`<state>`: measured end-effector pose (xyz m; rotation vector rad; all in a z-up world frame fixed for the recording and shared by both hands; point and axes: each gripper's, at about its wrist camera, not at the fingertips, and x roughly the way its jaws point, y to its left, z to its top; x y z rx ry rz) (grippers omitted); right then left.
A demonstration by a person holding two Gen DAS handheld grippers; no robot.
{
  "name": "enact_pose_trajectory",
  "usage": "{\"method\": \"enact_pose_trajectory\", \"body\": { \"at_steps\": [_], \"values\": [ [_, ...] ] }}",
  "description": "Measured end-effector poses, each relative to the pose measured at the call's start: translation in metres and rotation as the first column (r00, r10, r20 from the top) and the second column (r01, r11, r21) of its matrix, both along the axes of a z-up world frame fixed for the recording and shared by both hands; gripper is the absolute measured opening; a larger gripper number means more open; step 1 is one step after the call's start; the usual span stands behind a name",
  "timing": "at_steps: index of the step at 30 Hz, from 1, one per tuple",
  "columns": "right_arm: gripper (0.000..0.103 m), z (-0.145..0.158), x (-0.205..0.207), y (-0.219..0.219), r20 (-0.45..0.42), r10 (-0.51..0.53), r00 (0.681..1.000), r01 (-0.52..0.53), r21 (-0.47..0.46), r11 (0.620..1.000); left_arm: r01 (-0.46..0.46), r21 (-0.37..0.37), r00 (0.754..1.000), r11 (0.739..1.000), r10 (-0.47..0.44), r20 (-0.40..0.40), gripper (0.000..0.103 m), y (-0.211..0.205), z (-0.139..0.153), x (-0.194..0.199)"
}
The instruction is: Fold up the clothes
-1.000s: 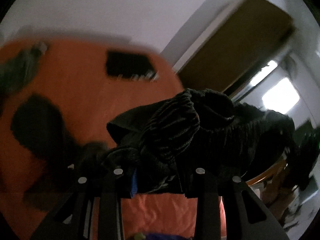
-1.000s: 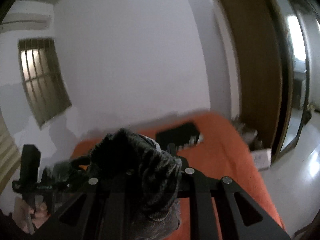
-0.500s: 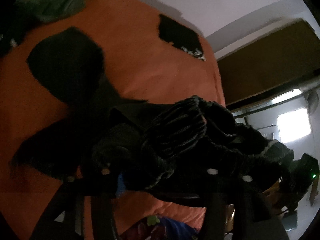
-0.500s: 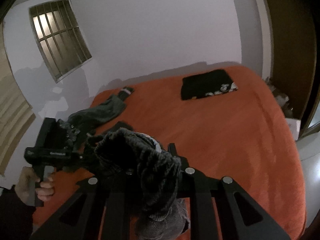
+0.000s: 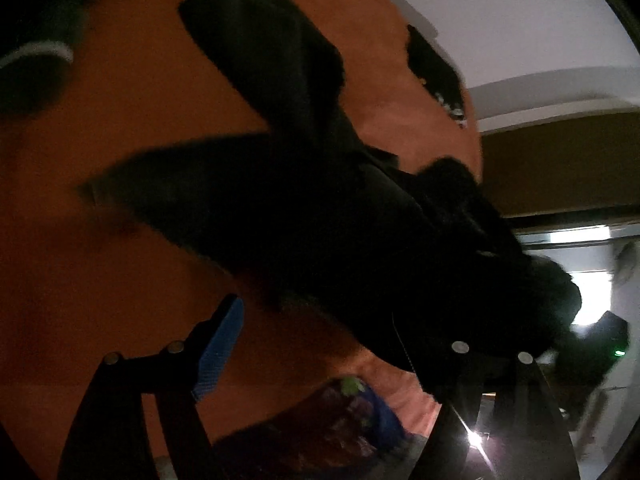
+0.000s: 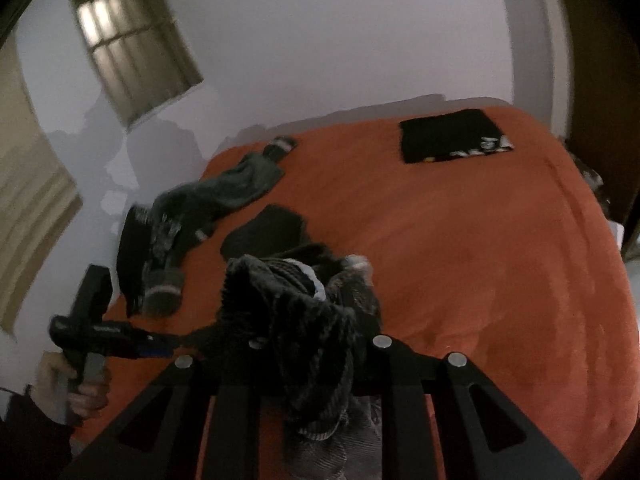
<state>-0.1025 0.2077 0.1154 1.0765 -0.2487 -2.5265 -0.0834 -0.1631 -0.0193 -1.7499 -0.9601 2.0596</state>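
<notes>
Dark trousers (image 6: 304,312) bunched in right tongs (image 6: 316,344), over left tongs' (image 5: 344,340) spread fingers.

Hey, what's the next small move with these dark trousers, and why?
Probably lower the right gripper and lay the waistband flat: it is clamped on the bunched trousers, whose legs already lie on the orange bed, while the left gripper has its jaws open.
</notes>
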Motion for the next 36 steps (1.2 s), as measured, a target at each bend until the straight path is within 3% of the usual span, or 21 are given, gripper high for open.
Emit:
{"method": "enact_pose_trajectory", "body": {
  "at_steps": [5,9,14,17,23,27,31,36],
  "values": [
    [0.018,-0.041,0.024,-0.042,0.029,0.064,0.997,-0.065,0.03,0.997,0.085,0.159,0.996,0.984,-0.082,-0.024,0.078,0.031,0.004,0.022],
    [0.022,-0.063,0.062,-0.075,-0.001,0.135,0.991,-0.134,0.132,0.982,0.181,0.239,0.983,0.954,-0.178,-0.035,0.078,0.066,0.001,0.026],
    [0.028,-0.083,0.101,-0.1,-0.03,0.194,0.981,-0.183,0.214,0.96,0.223,0.25,0.974,0.942,-0.228,-0.012,0.078,0.08,-0.009,0.029],
    [0.028,-0.088,0.11,-0.097,-0.026,0.194,0.981,-0.186,0.173,0.967,0.226,0.256,0.972,0.94,-0.236,0.009,0.078,0.077,-0.012,0.029],
    [0.026,-0.087,0.12,-0.085,-0.059,0.171,0.984,-0.16,0.154,0.975,0.186,0.227,0.982,0.956,-0.172,-0.082,0.078,0.052,0.016,0.027],
    [0.026,-0.085,0.13,-0.083,-0.086,0.174,0.981,-0.16,0.142,0.977,0.232,0.238,0.972,0.943,-0.22,-0.078,0.078,0.071,0.007,0.025],
    [0.025,-0.09,0.142,-0.102,-0.084,0.264,0.961,-0.243,0.202,0.949,0.278,0.251,0.961,0.927,-0.268,-0.074,0.078,0.091,-0.001,0.023],
    [0.025,-0.091,0.147,-0.102,-0.061,0.305,0.95,-0.294,0.148,0.944,0.323,0.26,0.946,0.91,-0.315,-0.072,0.077,0.109,-0.01,0.023]
  ]
}}
